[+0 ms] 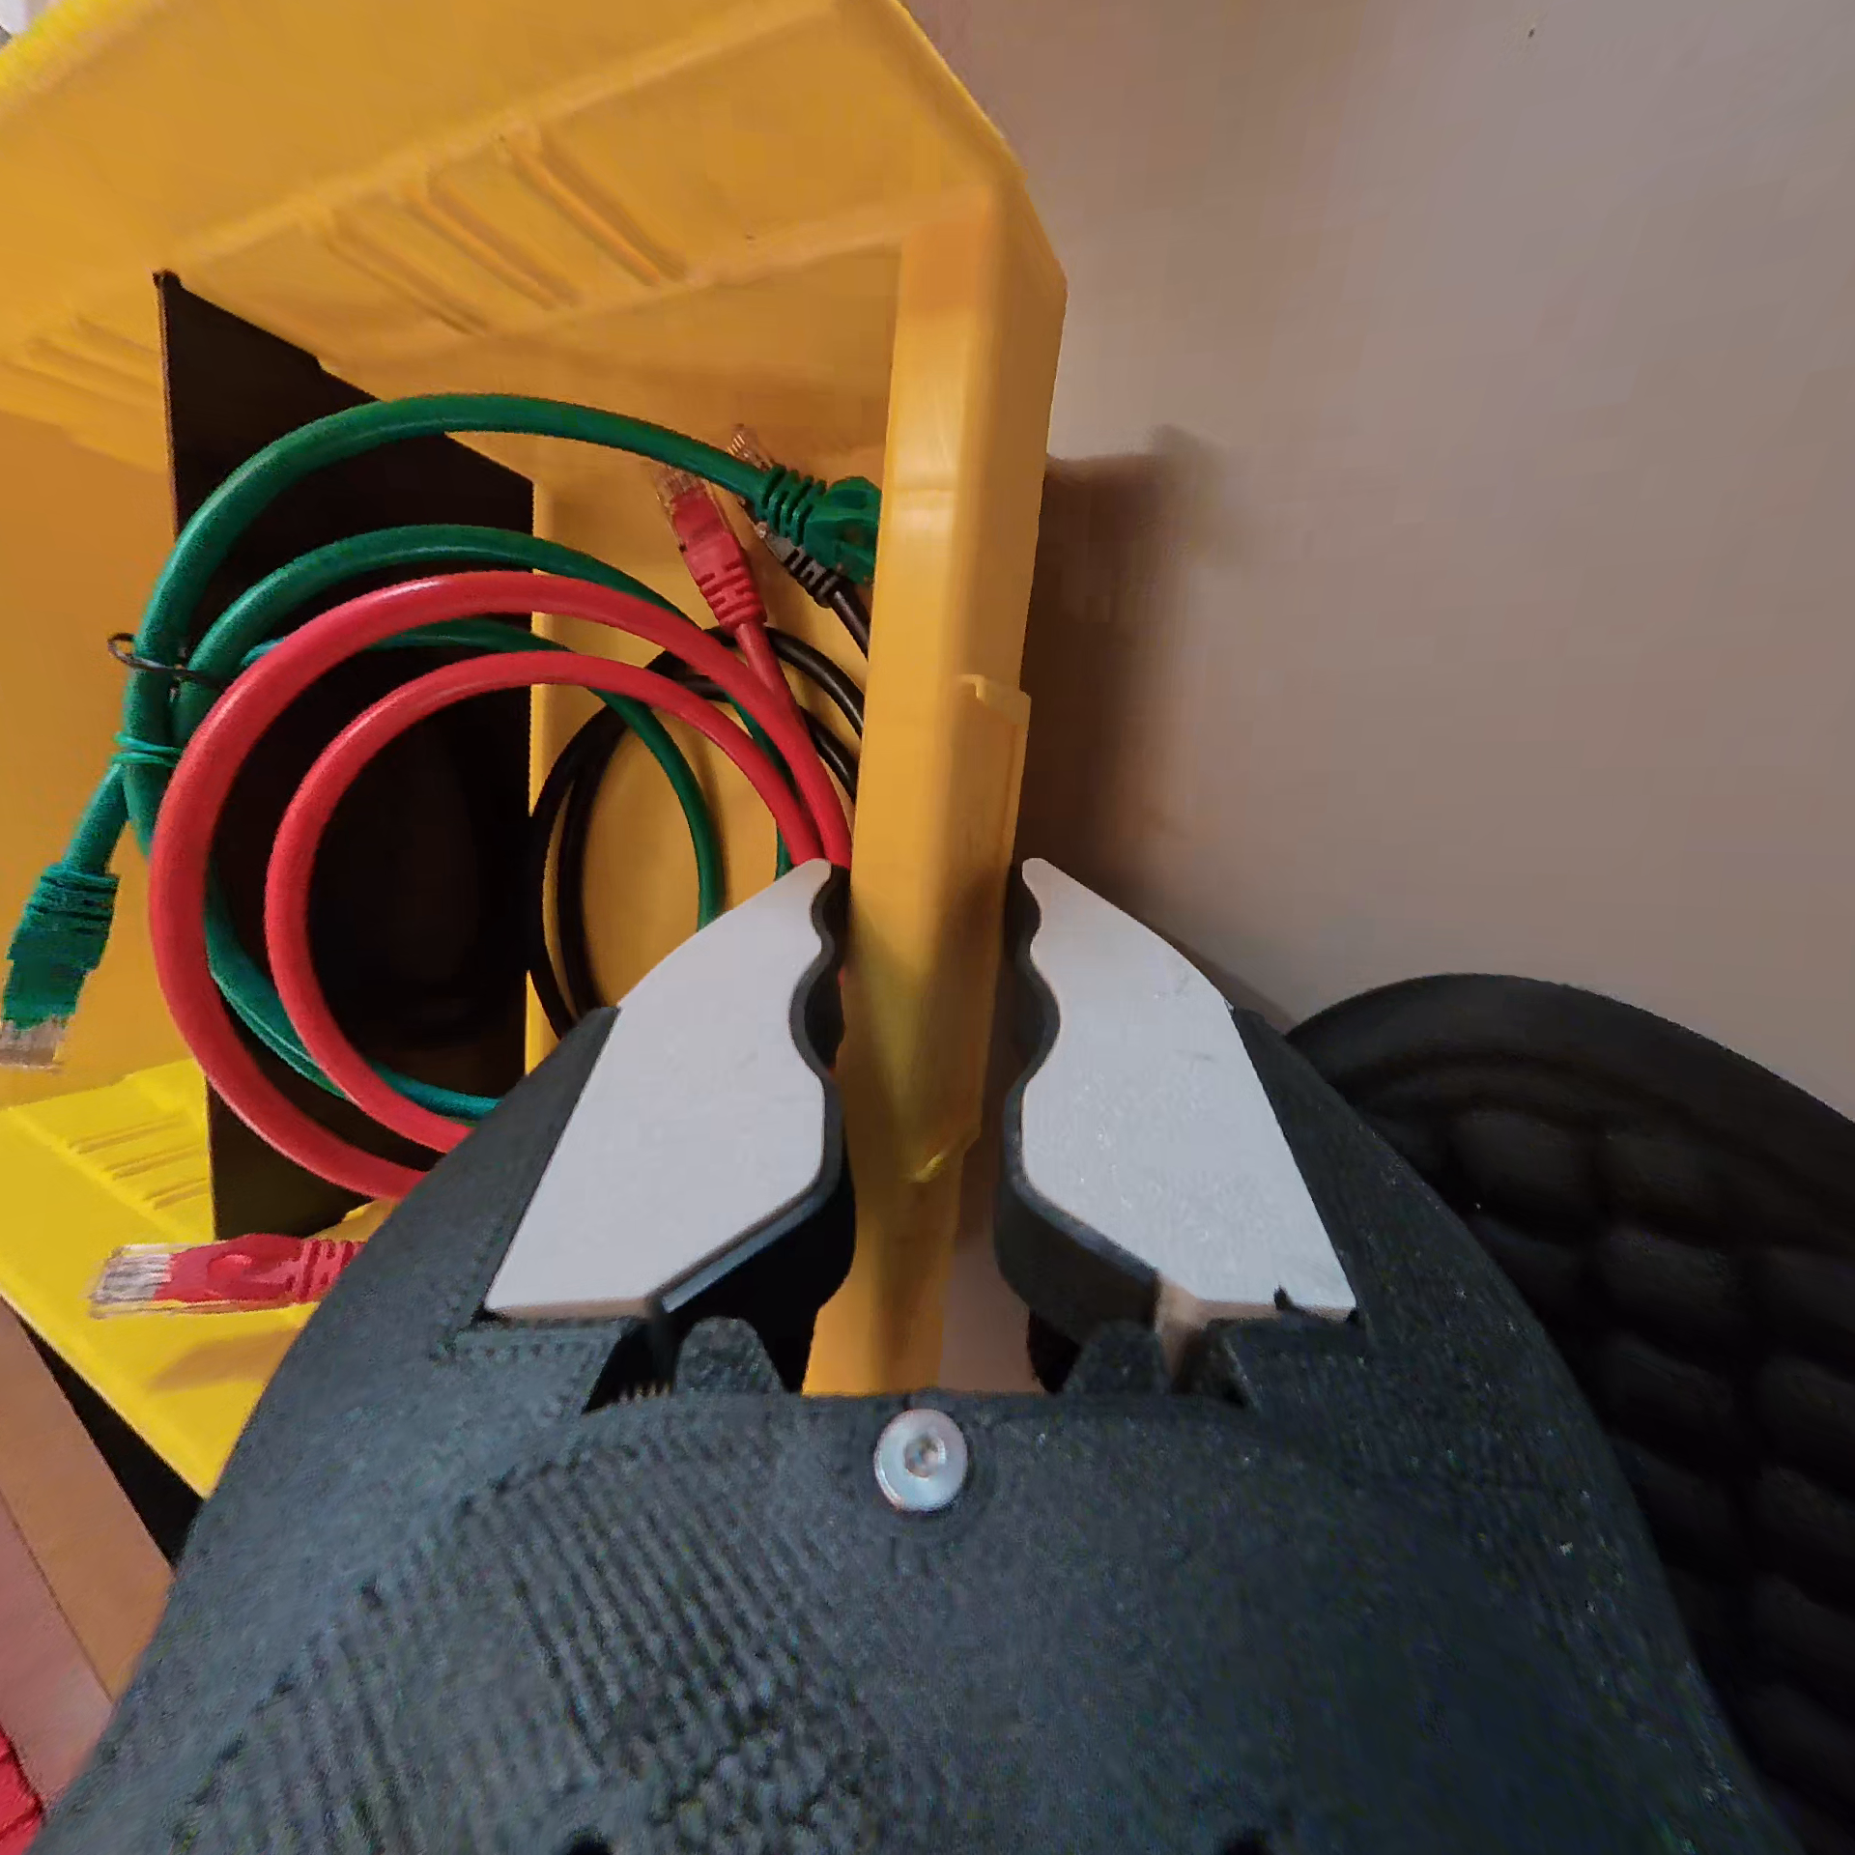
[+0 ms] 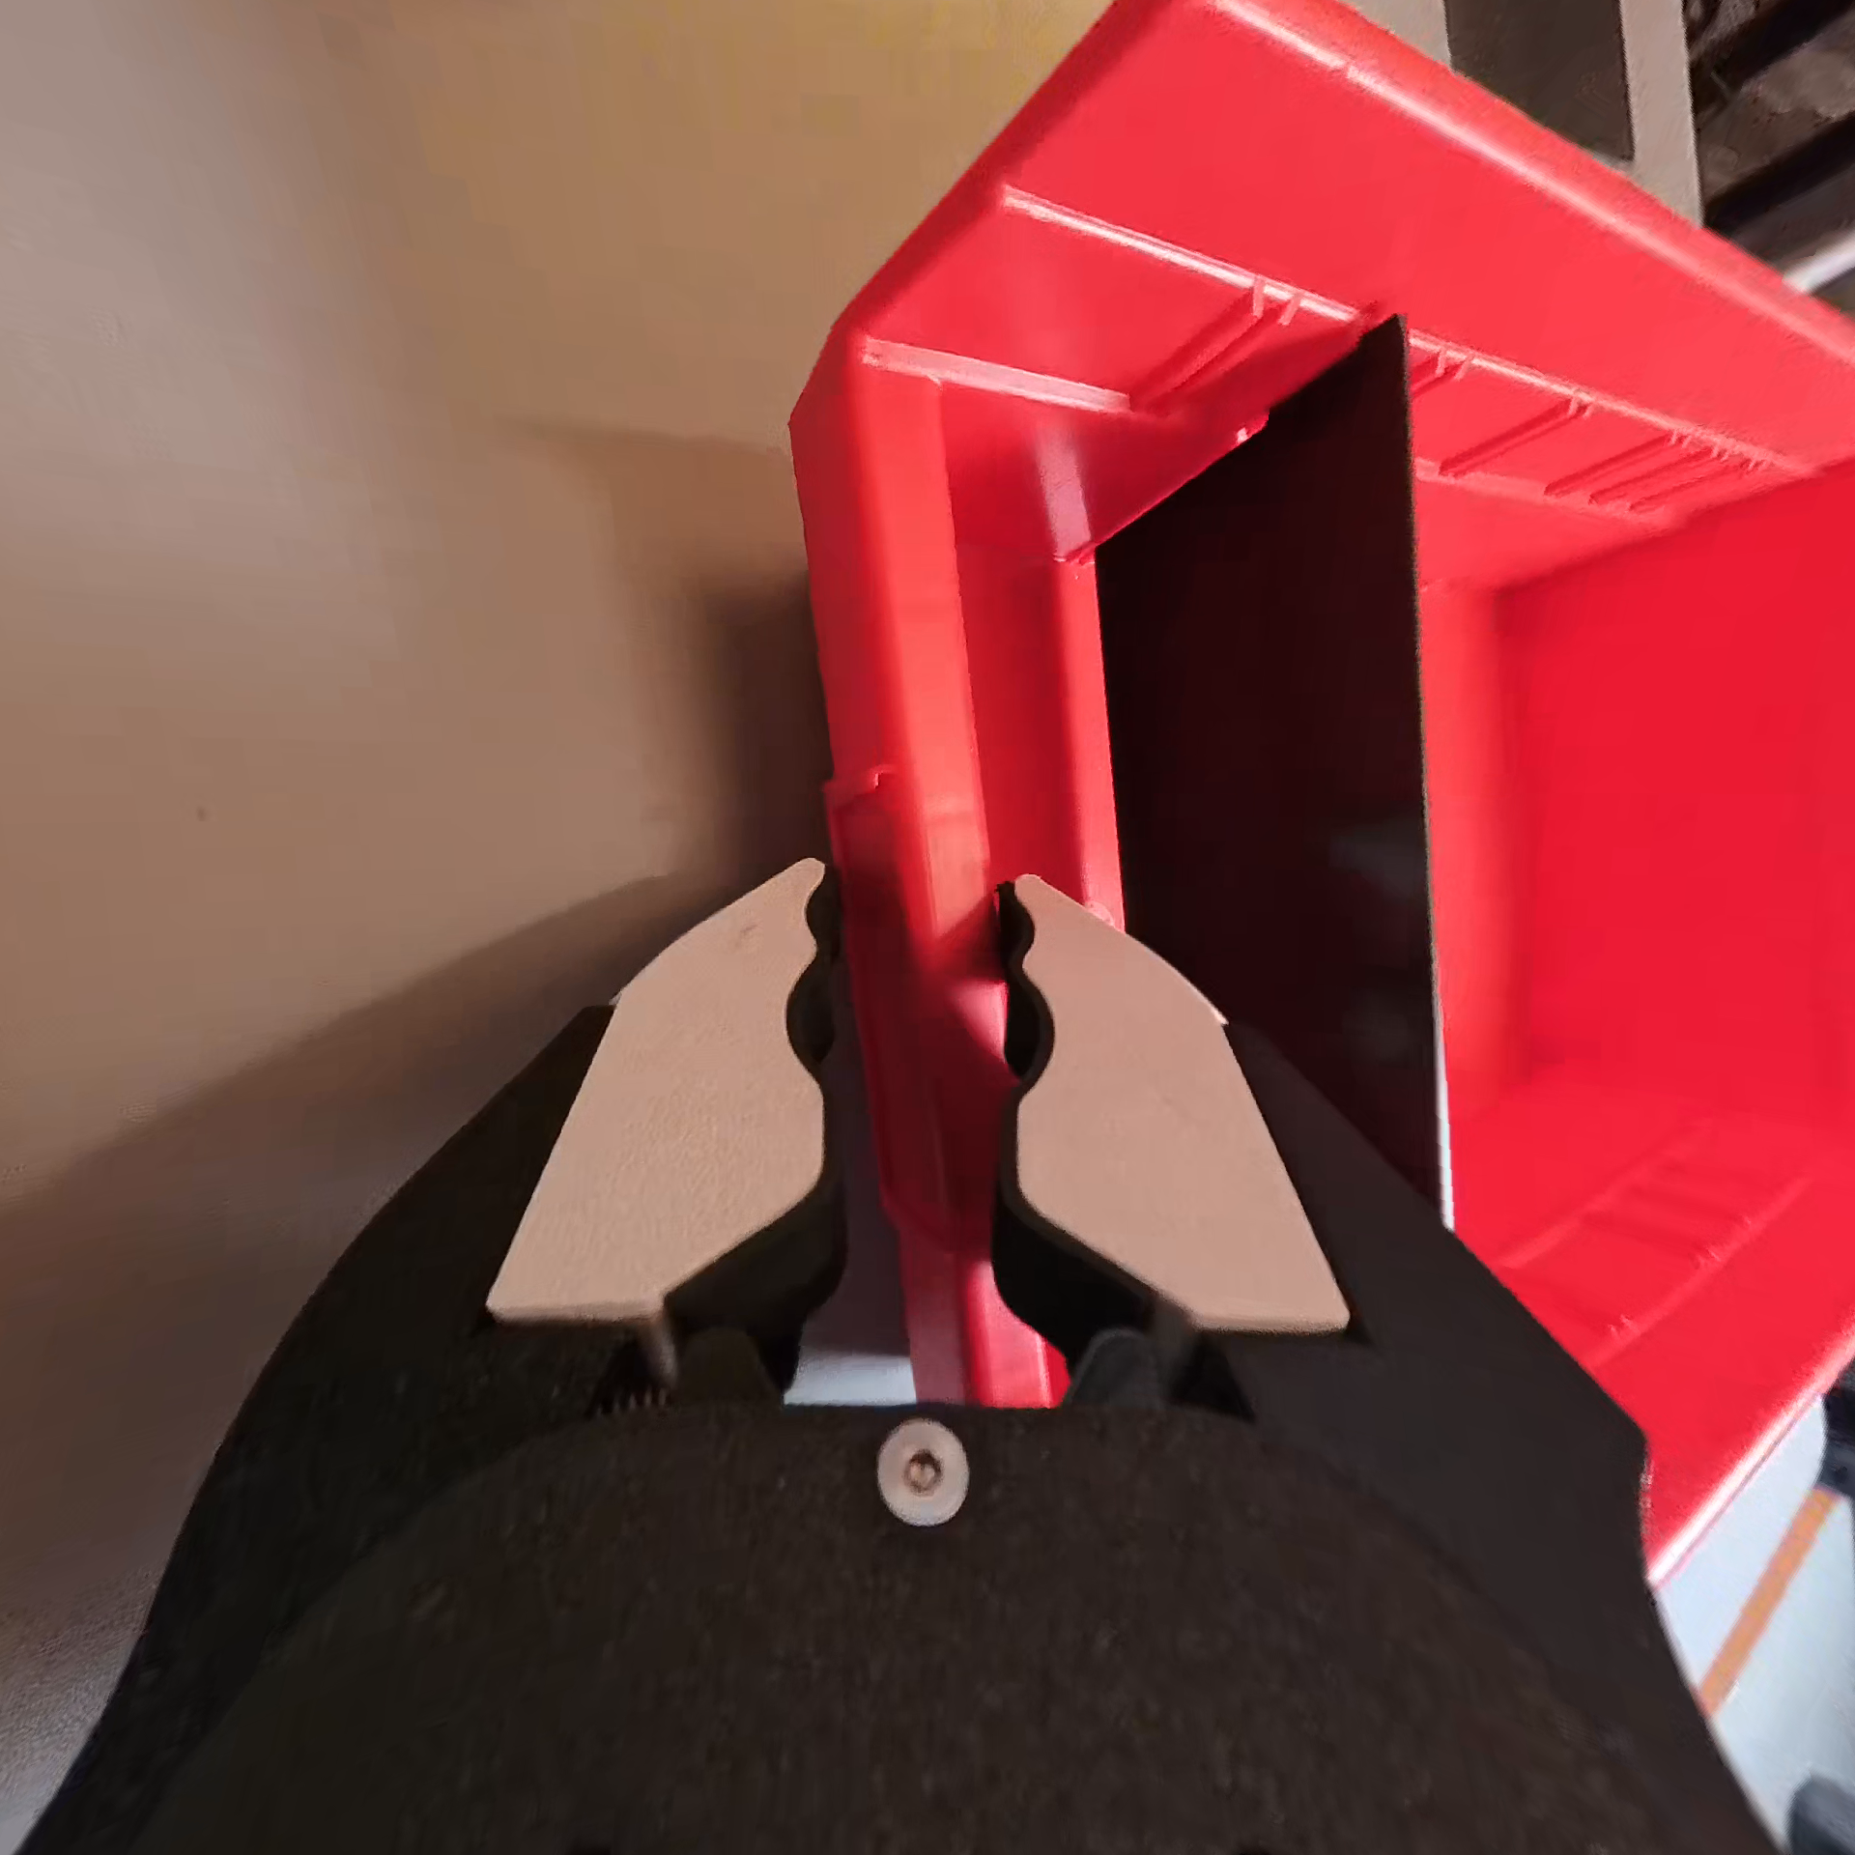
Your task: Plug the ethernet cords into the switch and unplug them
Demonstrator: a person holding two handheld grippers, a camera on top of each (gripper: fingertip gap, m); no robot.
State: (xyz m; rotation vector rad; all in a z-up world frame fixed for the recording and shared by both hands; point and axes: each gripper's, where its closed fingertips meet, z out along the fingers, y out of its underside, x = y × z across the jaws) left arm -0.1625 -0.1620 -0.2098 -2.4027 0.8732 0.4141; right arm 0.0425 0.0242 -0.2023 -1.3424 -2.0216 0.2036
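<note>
While you carry: keep both bins level
left gripper [image 1: 923, 883]: clamped on yellow bin [image 1: 944, 562] wall
right gripper [image 2: 913, 893]: clamped on red bin [image 2: 1656, 803] wall
ethernet cords [image 1: 482, 642]: coiled in yellow bin; don't spill
switch: unseen

Coiled ethernet cords [image 1: 482, 803] are held inside one bin [image 1: 944, 622], beside its upright divider [image 1: 331, 562], while a second bin [image 2: 1656, 803], likewise divided by a panel [image 2: 1265, 803], is seen elsewhere.

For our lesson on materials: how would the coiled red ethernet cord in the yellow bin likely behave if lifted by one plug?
The red ethernet cord would probably flop and uncoil, since no tie is visible on its loops. It looks light. It may drag the green cord overlapping it.
</note>
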